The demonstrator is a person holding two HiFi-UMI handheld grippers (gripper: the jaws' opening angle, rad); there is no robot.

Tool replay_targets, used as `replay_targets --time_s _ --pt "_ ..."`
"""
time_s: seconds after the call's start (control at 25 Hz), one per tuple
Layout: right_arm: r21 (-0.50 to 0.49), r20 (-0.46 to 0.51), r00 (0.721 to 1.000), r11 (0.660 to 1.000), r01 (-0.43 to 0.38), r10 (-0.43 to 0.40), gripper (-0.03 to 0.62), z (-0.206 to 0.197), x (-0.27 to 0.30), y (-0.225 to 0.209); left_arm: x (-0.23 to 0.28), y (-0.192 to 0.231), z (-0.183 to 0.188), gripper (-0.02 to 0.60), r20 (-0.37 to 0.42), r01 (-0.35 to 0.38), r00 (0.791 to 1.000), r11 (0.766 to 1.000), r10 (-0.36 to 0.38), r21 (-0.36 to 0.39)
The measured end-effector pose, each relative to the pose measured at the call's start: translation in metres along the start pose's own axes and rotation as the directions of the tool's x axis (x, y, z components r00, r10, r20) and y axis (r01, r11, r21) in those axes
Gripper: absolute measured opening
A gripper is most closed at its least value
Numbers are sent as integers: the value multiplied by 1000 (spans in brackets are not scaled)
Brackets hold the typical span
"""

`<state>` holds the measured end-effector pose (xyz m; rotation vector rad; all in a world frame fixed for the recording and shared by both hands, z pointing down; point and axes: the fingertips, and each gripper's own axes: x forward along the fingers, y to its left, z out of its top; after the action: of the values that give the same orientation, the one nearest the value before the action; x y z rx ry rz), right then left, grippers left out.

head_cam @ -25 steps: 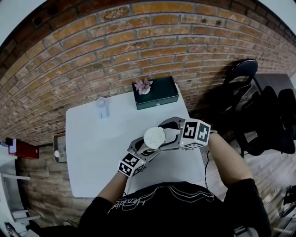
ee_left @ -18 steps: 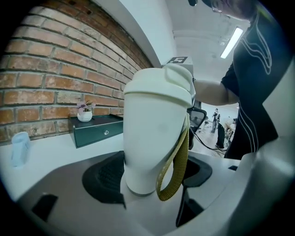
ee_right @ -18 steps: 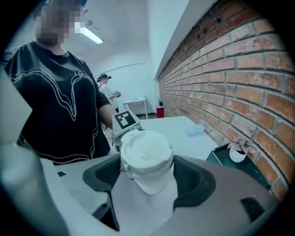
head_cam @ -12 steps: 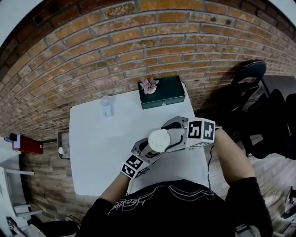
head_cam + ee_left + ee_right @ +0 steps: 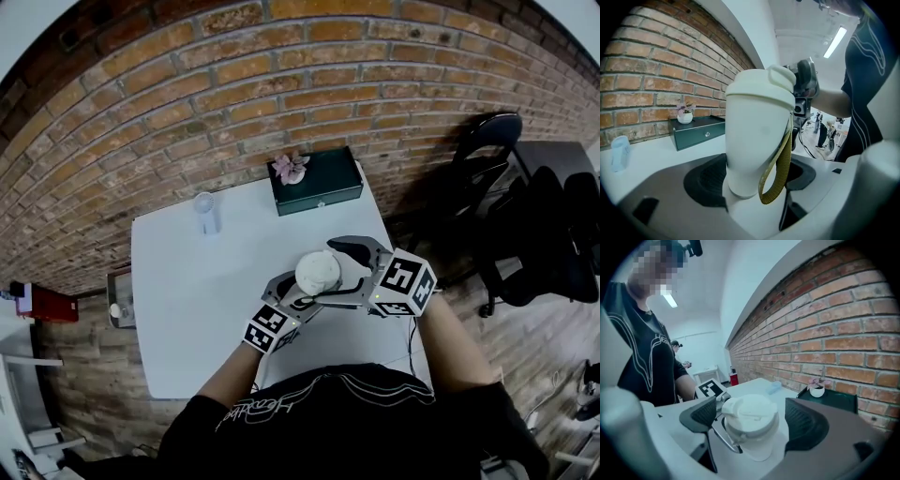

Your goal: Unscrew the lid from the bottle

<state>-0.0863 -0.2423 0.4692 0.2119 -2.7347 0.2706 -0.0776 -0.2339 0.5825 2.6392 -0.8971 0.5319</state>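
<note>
Bottle (image 5: pixel 757 136) in left gripper (image 5: pixel 754 185): off-white, lid (image 5: pixel 761 91) same. Strap (image 5: pixel 780 173) olive, woven. Gripper pads (image 5: pixel 705 180) black, ribbed; body grey; cube (image 5: pixel 265 329) black-and-white squares. Table (image 5: pixel 187 300) white. Beyond left gripper: dark green box (image 5: pixel 696 133), pink flower (image 5: pixel 685 108), white pot (image 5: pixel 685 118), pale blue cup (image 5: pixel 619 152), red-brown brick wall (image 5: pixel 661 70), pale mortar.

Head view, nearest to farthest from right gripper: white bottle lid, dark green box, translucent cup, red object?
1. Round white bottle lid: between the right gripper's jaws.
2. Dark green rectangular box: against wall.
3. Small translucent cup: table's far left.
4. Red object: off table, left.
</note>
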Motion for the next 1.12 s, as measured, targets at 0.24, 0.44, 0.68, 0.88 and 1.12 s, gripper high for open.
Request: replay_targets --time_s 0.24,0.44,0.68,0.88,1.12 --pt "18 35 987 987 158 -159 437 8 -1 2 1 -1 0 347 -14 4 1000 1000 -4 0" --pt "-18 -21 972 972 235 -236 408 -3 10 -2 0 -1 -1 347 -18 10 1000 1000 -10 -1" --pt "-26 -7 970 970 241 -241 402 -5 10 -2 1 -1 -1 347 -23 14 1000 1000 -14 1" --pt "-37 -7 967 966 255 -256 400 -6 11 -1 0 -1 -1 347 -25 11 1000 1000 -11 2" --pt "-31 36 965 964 263 -262 393 -5 9 0 1 -1 -1 347 -23 12 1000 1000 -12 2"
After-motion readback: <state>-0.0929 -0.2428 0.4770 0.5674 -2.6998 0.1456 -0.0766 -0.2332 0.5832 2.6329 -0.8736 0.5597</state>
